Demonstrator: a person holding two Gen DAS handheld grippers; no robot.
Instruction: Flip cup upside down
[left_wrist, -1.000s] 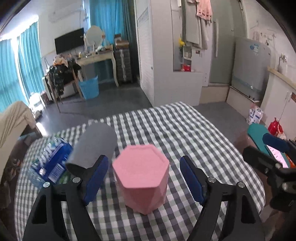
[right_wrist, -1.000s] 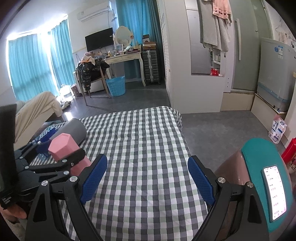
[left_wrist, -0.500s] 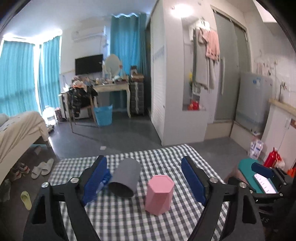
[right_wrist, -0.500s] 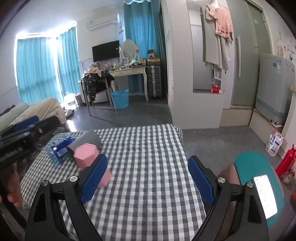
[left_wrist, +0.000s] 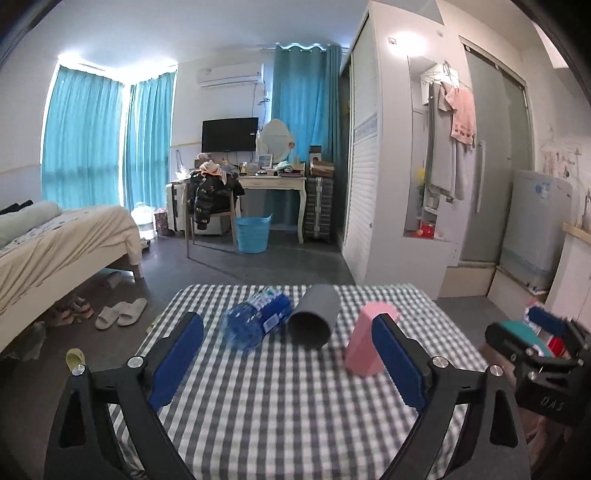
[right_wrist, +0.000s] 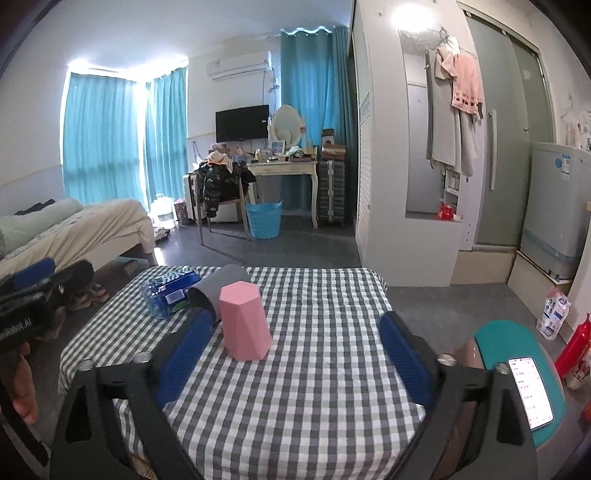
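A pink faceted cup (left_wrist: 364, 341) stands upside down on the checked tablecloth (left_wrist: 280, 398), its closed base on top; it also shows in the right wrist view (right_wrist: 244, 319). My left gripper (left_wrist: 286, 363) is open and empty, held back from the cup, whose right side is hidden behind the right pad (left_wrist: 397, 363). My right gripper (right_wrist: 295, 360) is open and empty, with the cup just ahead of its left pad (right_wrist: 184, 356). The left gripper also shows at the left edge of the right wrist view (right_wrist: 29, 291).
A grey cup (left_wrist: 314, 319) lies on its side left of the pink one, its mouth toward me. A pack of water bottles (left_wrist: 256, 319) lies beside it. A teal stool with a phone (right_wrist: 524, 384) stands right of the table. Bed, desk and wardrobe are beyond.
My left gripper has pulled back and up from around the pink cup, which stays standing upside down. The right gripper has also drawn back a little. Both stay open.
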